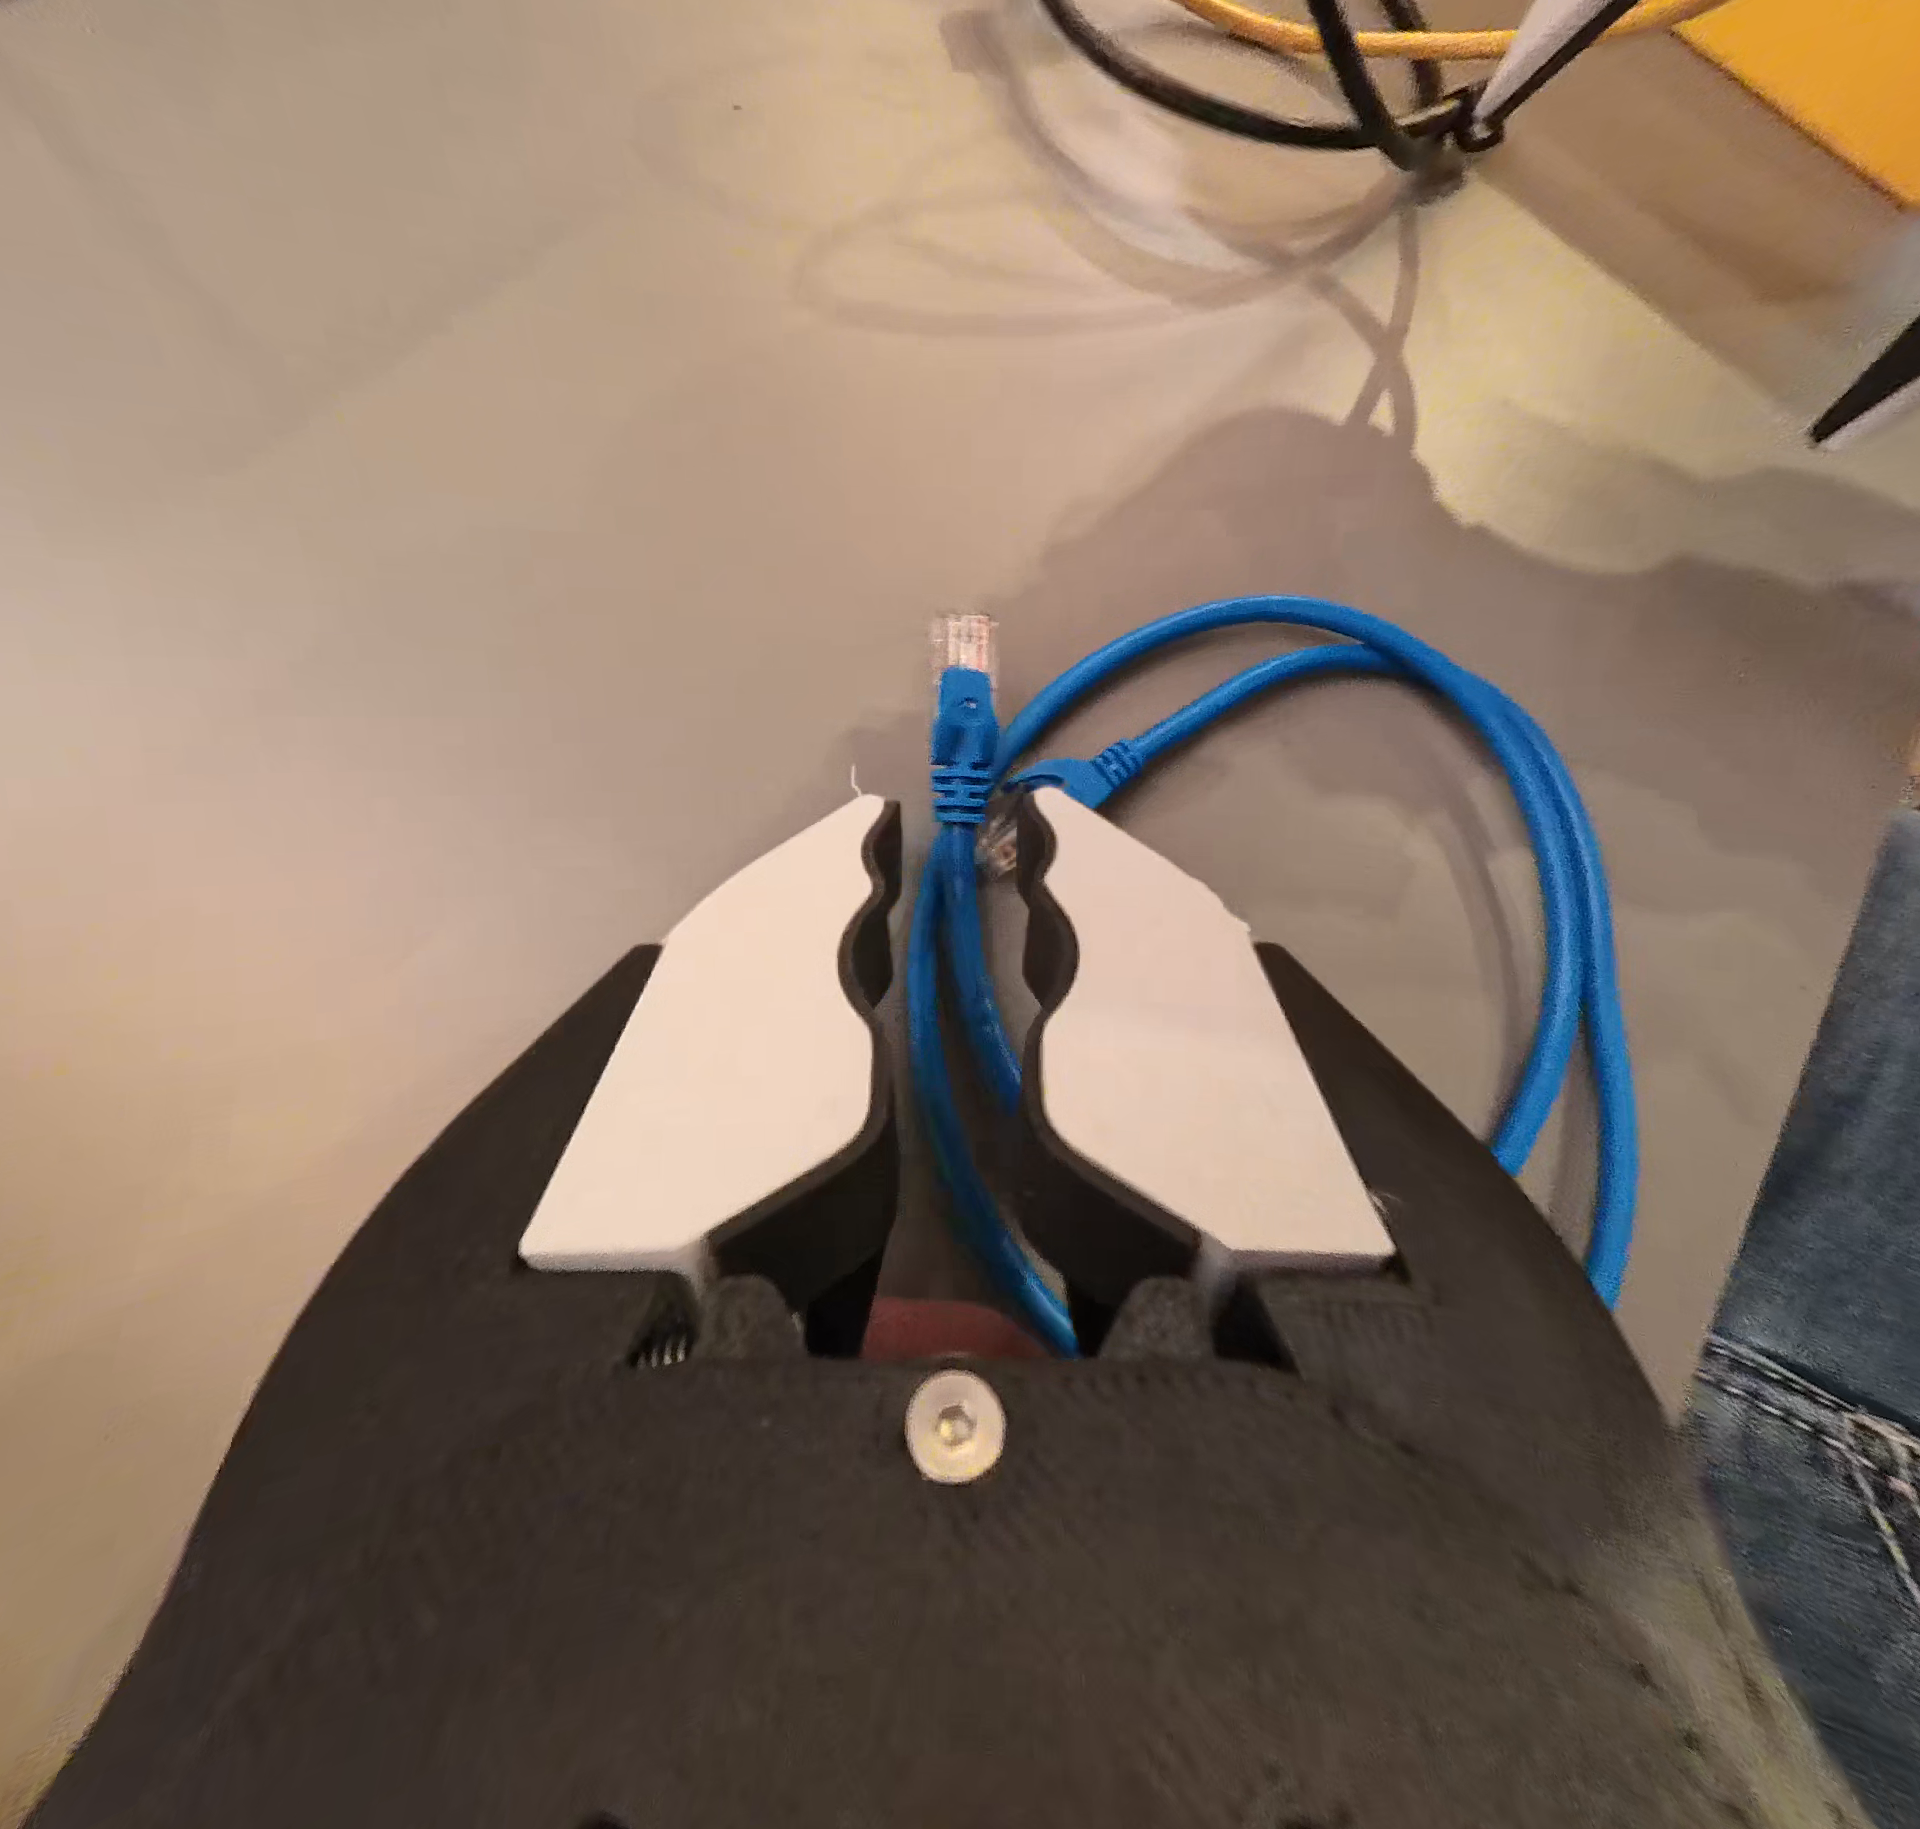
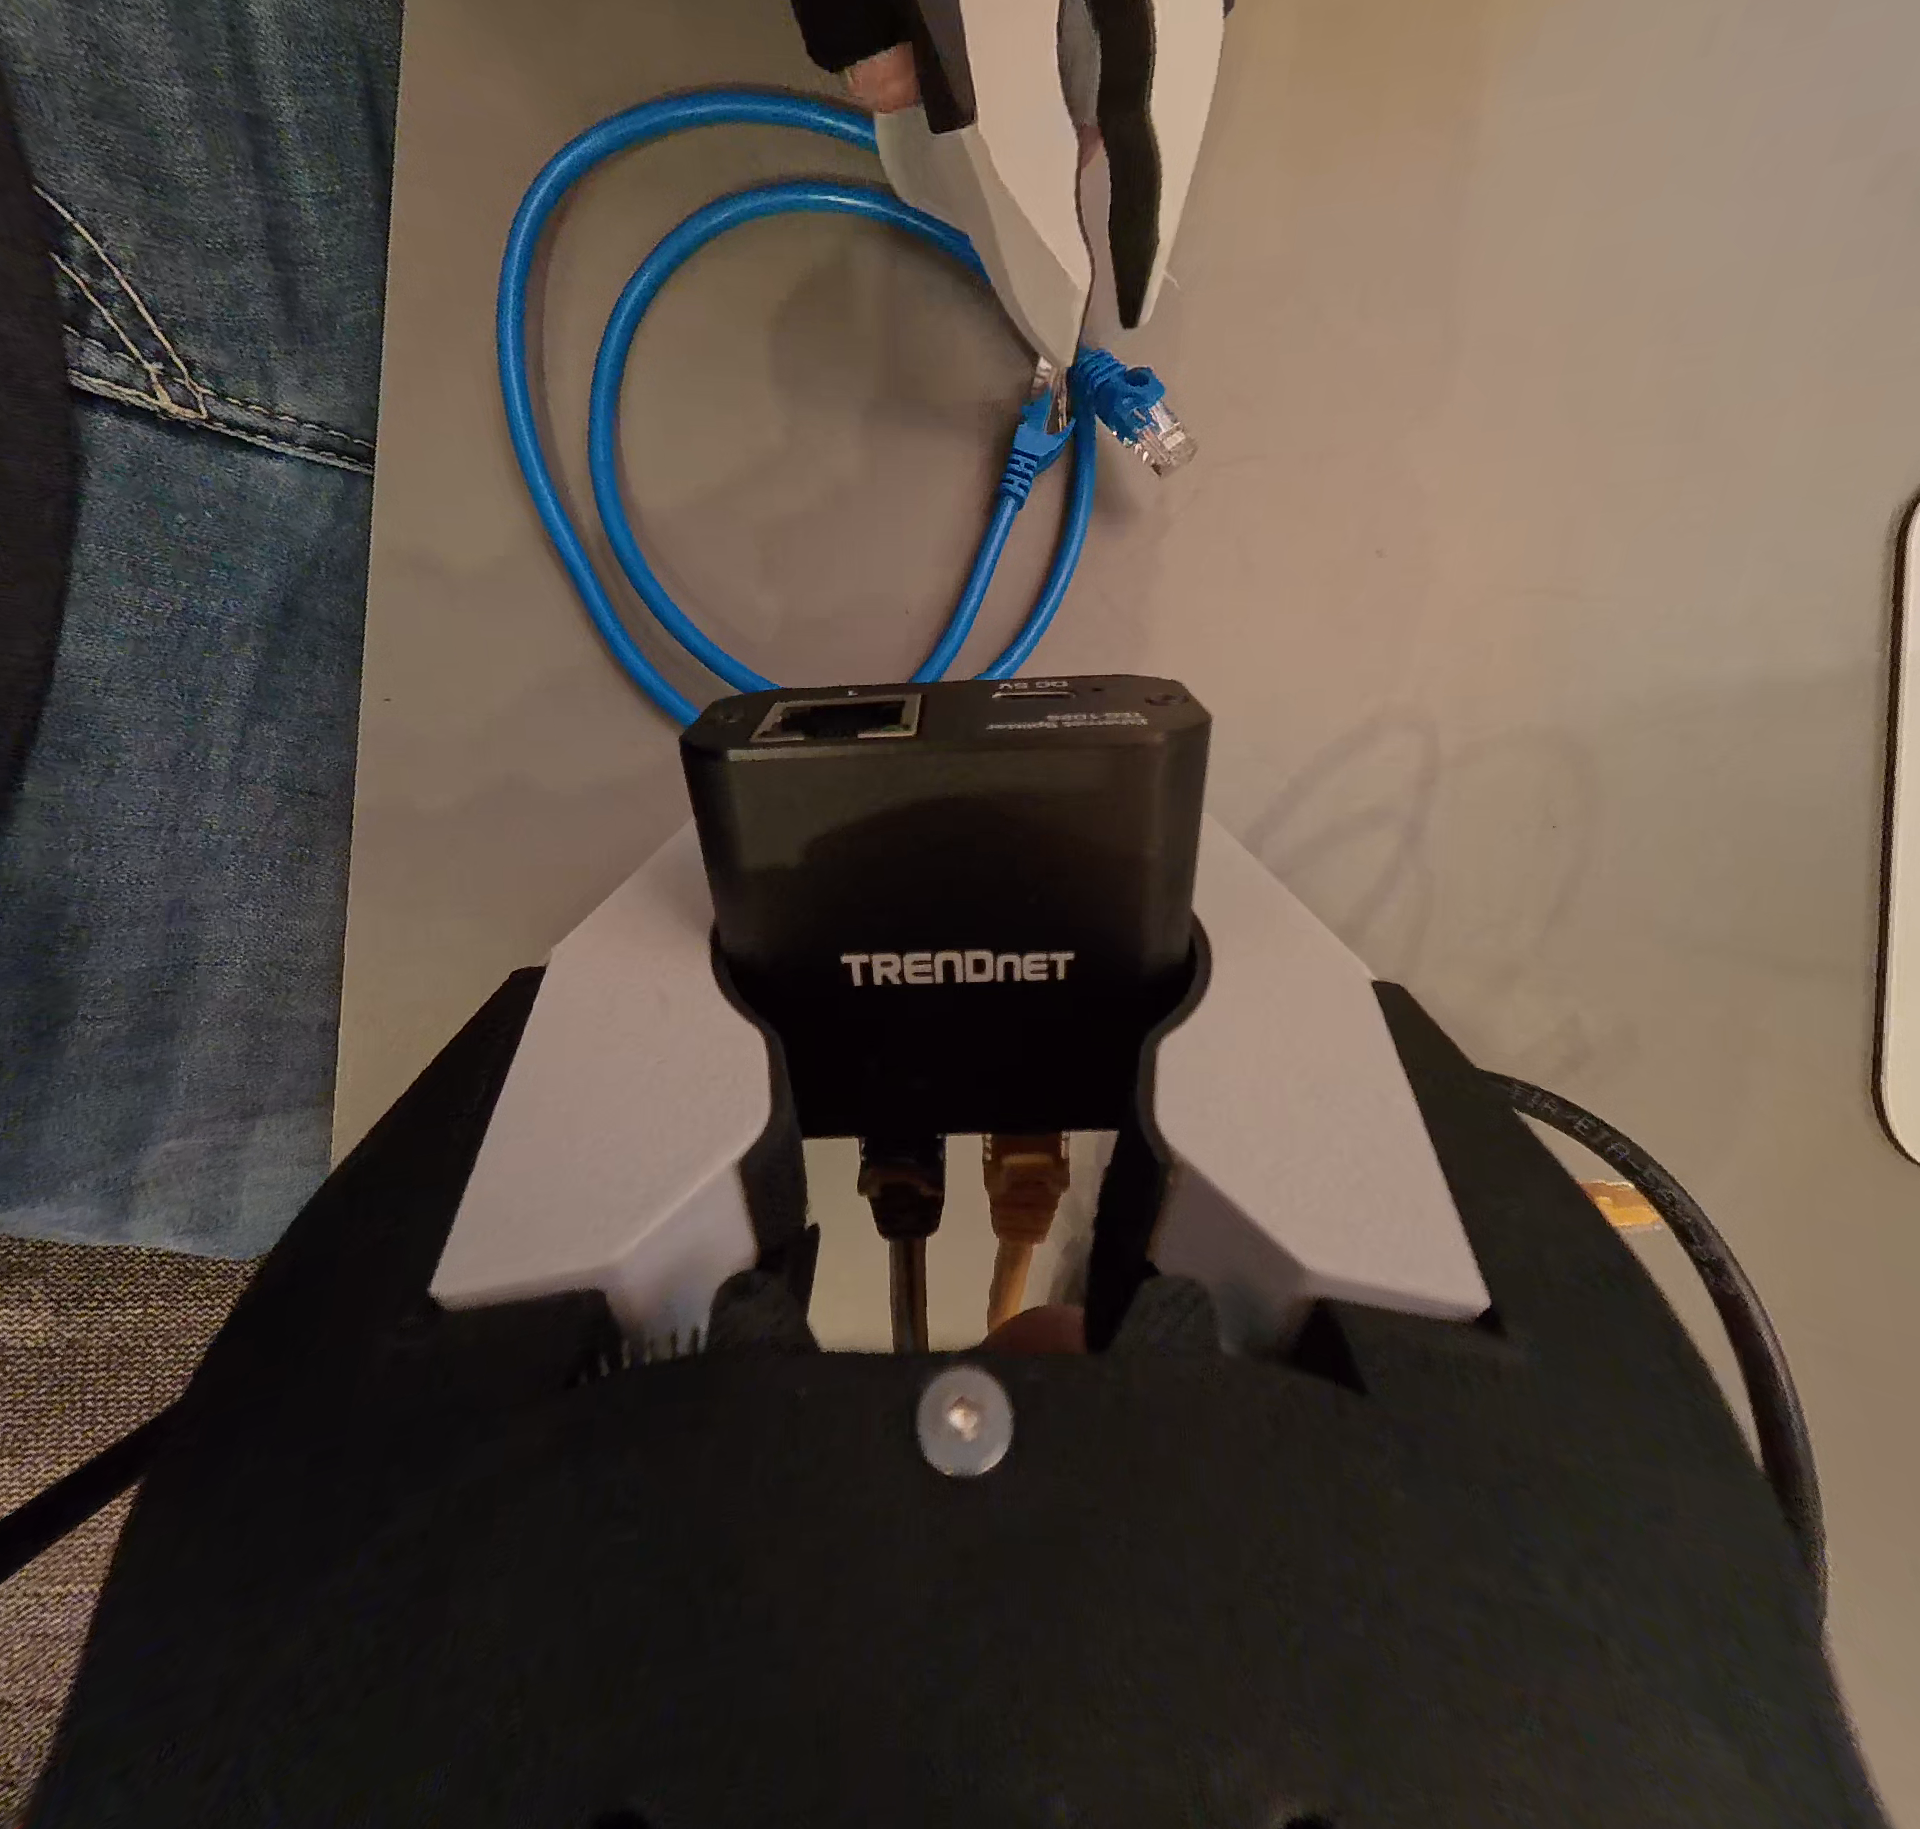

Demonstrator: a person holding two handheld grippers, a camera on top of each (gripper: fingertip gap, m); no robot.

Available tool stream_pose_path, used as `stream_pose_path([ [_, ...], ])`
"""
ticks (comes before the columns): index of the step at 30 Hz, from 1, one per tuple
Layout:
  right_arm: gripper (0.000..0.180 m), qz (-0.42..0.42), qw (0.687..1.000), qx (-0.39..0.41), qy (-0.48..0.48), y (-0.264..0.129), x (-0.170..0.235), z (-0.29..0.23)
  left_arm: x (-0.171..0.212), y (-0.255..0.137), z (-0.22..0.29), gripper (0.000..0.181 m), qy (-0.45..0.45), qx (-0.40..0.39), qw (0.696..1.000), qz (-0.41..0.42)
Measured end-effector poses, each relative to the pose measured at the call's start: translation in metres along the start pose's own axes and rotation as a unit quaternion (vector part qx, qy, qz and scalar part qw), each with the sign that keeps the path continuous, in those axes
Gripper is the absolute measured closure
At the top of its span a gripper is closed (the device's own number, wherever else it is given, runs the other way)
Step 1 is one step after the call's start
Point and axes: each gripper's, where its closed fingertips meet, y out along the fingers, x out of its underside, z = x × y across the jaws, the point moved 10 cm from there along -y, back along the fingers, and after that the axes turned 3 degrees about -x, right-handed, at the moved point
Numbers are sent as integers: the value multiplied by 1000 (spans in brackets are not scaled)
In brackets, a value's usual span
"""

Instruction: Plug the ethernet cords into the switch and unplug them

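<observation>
- The blue ethernet cord lies coiled in two loops on the tabletop, near the edge where your jeans show.
- One clear plug with its blue boot juts past your left gripper fingertips, long axis in line with the fingers, pointing away from you.
- The cord's second plug lies just beside the first, at the fingertips.
- Your left gripper is partly closed around the cord behind the boot; whether the pads actually press it, I cannot tell.
- The black switch is clamped across its sides in your right gripper, its single empty port facing the blue plugs.
- A black cord and a yellow cord are plugged into the switch's near end.
- In the right wrist view, your left gripper slants down steeply, tips near the tabletop.
</observation>
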Motion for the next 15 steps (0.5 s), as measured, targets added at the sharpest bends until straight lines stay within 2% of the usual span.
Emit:
stream_pose_path([
  [6, 109, -2, 1000, -3, -1, 3, 0, 0, 0, 11, 8, 161, 49, -69, 996, -27],
  [8, 109, -2, 1000, -3, -1, 3, 0, 0, 0, 15, 13, 169, 77, -75, 993, -41],
  [15, 109, -1, 1000, 1, 0, 1, 1, 1, -7, 8, 15, 170, 120, -104, 986, -40],
])
